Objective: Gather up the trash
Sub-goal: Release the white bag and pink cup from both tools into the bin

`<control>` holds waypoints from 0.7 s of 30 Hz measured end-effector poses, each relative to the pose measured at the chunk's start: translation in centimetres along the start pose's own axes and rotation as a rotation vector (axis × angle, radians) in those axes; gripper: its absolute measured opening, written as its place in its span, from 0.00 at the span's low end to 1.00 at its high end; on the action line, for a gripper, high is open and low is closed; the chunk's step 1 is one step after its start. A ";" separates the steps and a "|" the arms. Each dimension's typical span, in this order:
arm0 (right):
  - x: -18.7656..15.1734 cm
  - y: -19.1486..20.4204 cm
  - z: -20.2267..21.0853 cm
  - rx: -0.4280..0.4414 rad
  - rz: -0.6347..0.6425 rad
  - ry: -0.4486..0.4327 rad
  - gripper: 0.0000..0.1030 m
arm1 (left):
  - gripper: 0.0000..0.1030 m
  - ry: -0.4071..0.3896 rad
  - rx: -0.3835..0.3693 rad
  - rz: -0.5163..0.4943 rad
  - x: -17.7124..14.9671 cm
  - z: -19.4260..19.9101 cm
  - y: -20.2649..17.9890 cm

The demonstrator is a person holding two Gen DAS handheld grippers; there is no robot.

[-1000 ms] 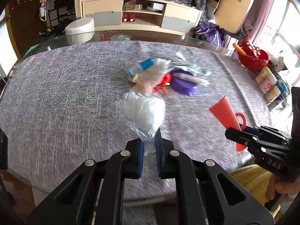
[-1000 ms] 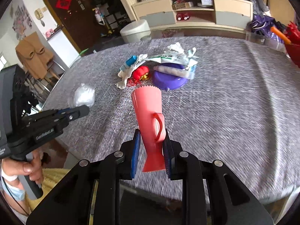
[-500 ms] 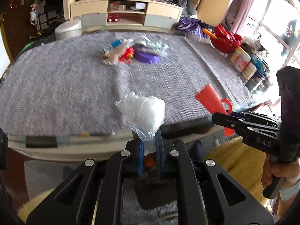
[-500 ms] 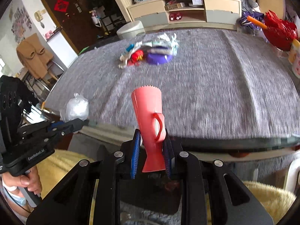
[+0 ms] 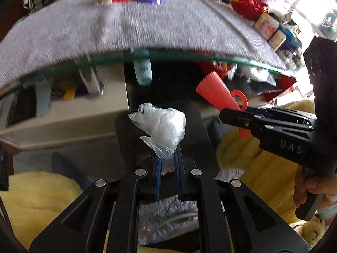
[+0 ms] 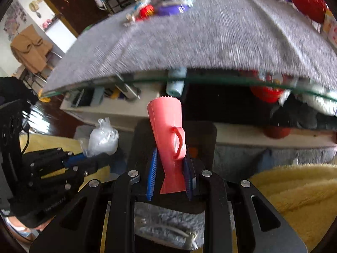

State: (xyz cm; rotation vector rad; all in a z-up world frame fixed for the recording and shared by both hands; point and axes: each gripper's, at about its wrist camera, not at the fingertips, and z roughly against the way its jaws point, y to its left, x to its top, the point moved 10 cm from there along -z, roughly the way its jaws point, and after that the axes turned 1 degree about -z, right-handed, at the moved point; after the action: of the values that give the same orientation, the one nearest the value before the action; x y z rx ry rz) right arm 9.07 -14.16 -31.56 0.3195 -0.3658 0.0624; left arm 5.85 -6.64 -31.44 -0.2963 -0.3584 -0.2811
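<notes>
While both grippers hang below the near edge of the grey-clothed table [image 5: 147,27], each has a piece of trash. Left gripper [image 5: 167,168]: blue pads pinched on the twisted tail of a crumpled clear plastic bag [image 5: 162,126], the bag standing above the fingers. Right gripper [image 6: 171,175]: pads pressed against the lower end of a red plastic cup [image 6: 167,130], handle facing right, toothed rim up. A black bin [image 6: 202,132] sits directly under both. Far on the table, a blurred pile of wrappers [image 6: 160,6].
</notes>
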 end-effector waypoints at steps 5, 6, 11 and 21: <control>-1.5 -0.2 -2.1 -0.006 -0.013 0.069 0.24 | 0.09 0.046 -0.010 0.018 -1.3 -2.0 0.5; -1.7 -0.2 -2.5 -0.006 -0.019 0.083 0.24 | 0.09 0.055 -0.015 0.022 -1.5 -2.4 0.6; -1.5 -0.5 -3.2 -0.007 -0.040 0.099 0.25 | 0.11 0.089 -0.030 0.028 -2.2 -3.4 0.7; -0.4 -1.5 -3.1 -0.021 -0.075 0.085 0.41 | 0.50 0.084 -0.004 0.038 -1.8 -3.5 1.3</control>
State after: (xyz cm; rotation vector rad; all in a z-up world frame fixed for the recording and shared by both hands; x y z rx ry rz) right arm 9.94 -14.56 -34.87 0.3089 -0.2701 -0.0017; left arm 5.71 -6.20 -35.58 -0.2938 -0.2692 -0.2559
